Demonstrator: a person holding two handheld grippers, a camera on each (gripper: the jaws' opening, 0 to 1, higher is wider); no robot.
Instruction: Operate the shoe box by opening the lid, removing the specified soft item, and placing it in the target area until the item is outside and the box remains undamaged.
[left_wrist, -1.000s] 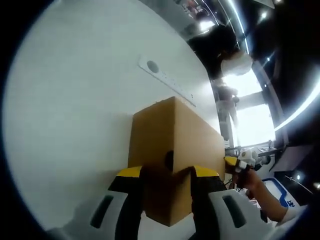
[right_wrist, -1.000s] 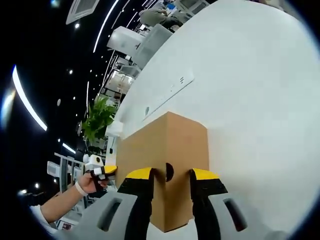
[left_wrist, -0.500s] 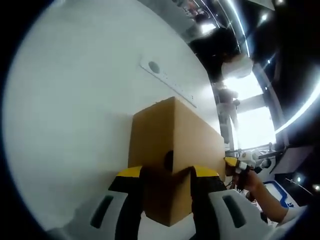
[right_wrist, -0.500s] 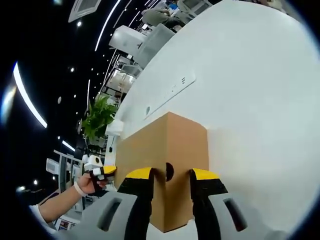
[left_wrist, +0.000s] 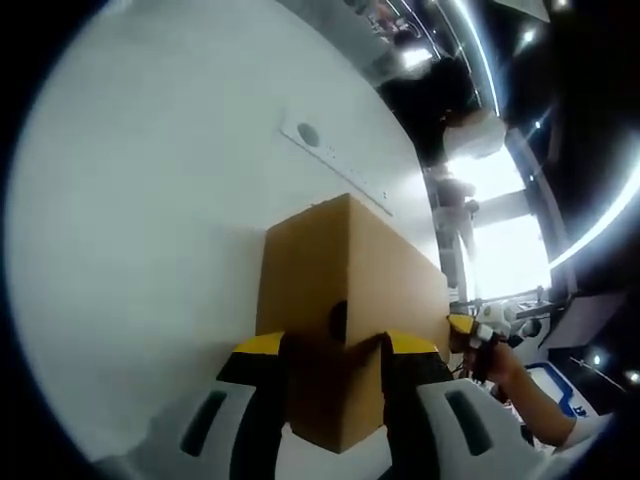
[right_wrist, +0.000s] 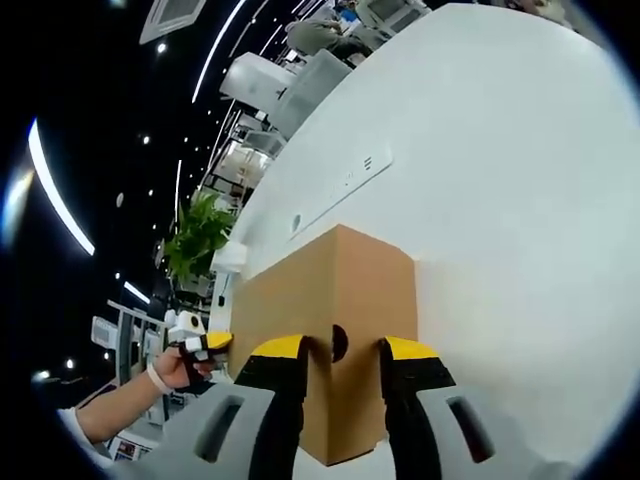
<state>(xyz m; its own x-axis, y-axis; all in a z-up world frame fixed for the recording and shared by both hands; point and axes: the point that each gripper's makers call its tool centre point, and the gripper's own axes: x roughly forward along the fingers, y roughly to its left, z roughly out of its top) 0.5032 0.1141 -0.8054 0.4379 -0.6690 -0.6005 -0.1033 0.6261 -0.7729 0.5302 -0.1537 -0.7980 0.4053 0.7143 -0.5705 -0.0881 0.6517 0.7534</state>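
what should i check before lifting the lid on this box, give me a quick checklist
1. Left gripper on the box: ok, jaws straddle a bottom corner by the round hole.
2. Right gripper at the opposite end: ok, jaws straddle that corner the same way.
3. Firm clamp on the cardboard: cannot tell, contact is hidden behind the jaws.
4. Lid state: ok, box looks closed; the lid seam is not clear.
5. Box undamaged: ok, visible faces are flat with no dents.
6. Soft item inside: cannot tell, nothing of the inside shows.
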